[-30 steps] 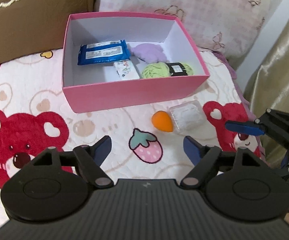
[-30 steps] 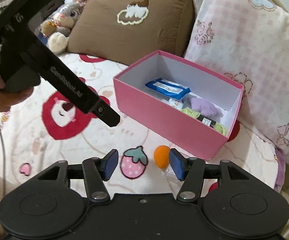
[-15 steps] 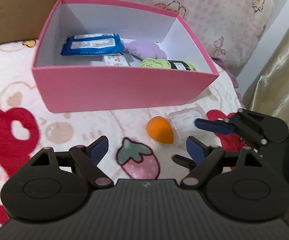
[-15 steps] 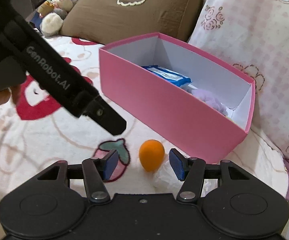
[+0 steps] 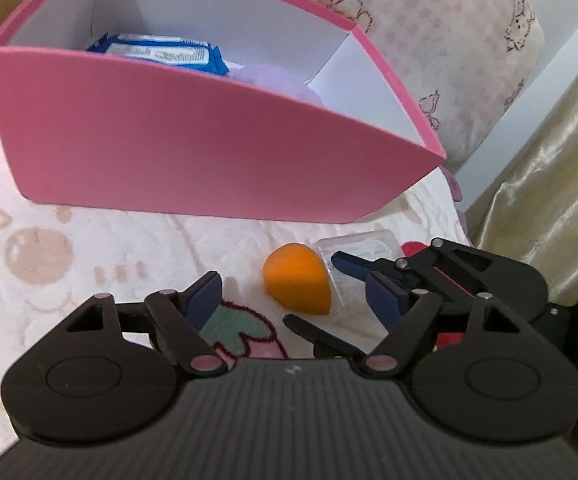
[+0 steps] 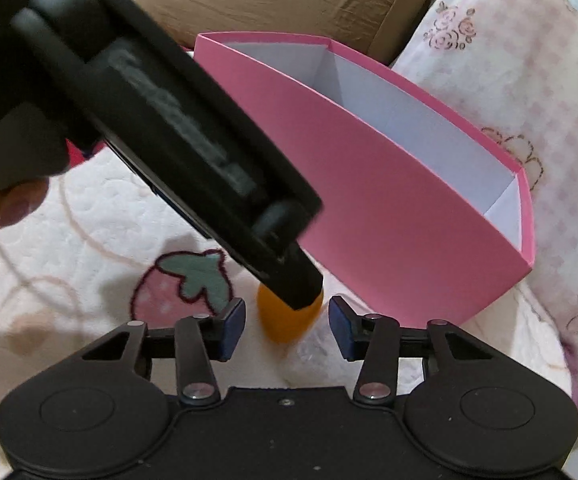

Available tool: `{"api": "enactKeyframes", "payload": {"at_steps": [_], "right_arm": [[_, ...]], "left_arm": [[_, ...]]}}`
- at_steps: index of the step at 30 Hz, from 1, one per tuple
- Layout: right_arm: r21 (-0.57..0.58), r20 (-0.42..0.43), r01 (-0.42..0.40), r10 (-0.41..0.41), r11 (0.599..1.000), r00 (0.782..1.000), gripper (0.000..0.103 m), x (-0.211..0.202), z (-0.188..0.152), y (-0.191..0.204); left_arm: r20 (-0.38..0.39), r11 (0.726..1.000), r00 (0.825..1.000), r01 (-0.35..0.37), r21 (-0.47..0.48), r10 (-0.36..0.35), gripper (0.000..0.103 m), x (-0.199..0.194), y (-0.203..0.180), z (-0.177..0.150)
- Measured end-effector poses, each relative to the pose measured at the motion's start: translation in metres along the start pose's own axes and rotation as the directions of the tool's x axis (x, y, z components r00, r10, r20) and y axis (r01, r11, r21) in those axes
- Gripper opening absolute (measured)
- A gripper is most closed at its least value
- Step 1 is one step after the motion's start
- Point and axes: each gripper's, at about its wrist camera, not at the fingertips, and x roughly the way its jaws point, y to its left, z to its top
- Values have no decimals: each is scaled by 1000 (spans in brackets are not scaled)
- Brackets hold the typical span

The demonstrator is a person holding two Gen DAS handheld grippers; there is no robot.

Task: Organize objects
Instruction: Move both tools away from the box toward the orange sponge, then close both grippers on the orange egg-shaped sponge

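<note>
A: Right claw (image 6: pixel 287 322) is low over the bed quilt (image 6: pixel 89 232), jaws closing w/ the orange sponge (image 6: pixel 285 326) between them. Pads aren't on it yet, there's a gap on both sides, so nothing is held.

B: And the left?

A: Left claw (image 5: pixel 289 294) is closing too, but it's empty. In its own view the sponge (image 5: pixel 297 280) sits just ahead, a bit right of centre between the fingers, not touched. In the right wrist view the left claw's body crosses in front and hides the top of the sponge.

B: Which one's nearer?

A: I'd say right. The sponge is dead centre in its jaws. It's egg-shaped, and in the left view the narrow end points toward the cam and slightly right, the fat end toward the pink box (image 5: pixel 209 152).

B: Anything beside it?

A: Clear plastic case (image 5: pixel 353 248) just to its right, about touching; the right claw's fingers reach over it in the left view. The pink box is just beyond, open-topped, w/ a blue packet (image 5: pixel 161 52) and something lilac inside.

B: Risk?

A: IMO the two claws crowd each other, and the right pad may snag the case.
</note>
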Motion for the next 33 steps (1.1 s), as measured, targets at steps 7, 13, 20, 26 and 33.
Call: {"api": "enactKeyframes", "payload": {"at_steps": [7, 13, 20, 26, 33], "right_arm": [[3, -1, 21, -21, 1000, 1000, 34, 3, 4, 1], [91, 8, -1, 0, 996, 1000, 32, 1, 4, -6], [108, 52, -33, 28, 994, 998, 33, -15, 8, -1], [150, 63, -158, 150, 976, 987, 34, -22, 16, 12], [371, -1, -278, 300, 886, 954, 40, -4, 4, 0]], "left_arm": [[-32, 997, 999, 27, -76, -30, 52, 26, 12, 0], [-29, 977, 992, 119, -179, -126, 36, 29, 26, -3], [-12, 978, 994, 105, -179, -109, 36, 9, 22, -6], [-35, 994, 999, -4, -110, 0, 35, -20, 26, -11], [-60, 990, 997, -49, -130, 41, 39, -26, 44, -17]]}}
